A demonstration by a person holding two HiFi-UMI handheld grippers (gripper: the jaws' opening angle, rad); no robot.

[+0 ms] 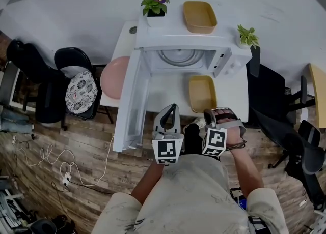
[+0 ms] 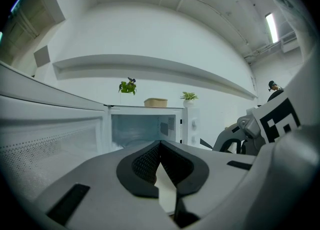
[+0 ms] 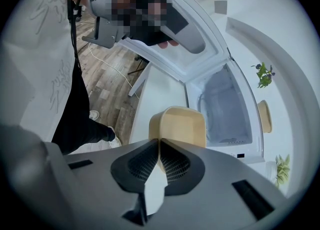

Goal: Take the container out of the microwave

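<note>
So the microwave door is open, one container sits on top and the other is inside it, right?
No: the second container isn't inside the microwave; it sits on the table in front of it, as the head view shows. The door is open and the other container is on top.

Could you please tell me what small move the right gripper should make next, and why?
Probably open the right gripper and let go. Its jaws look closed on the near rim of the container, which already appears to rest on the table in front of the open microwave, whose turntable is bare. The task looks done.
</note>
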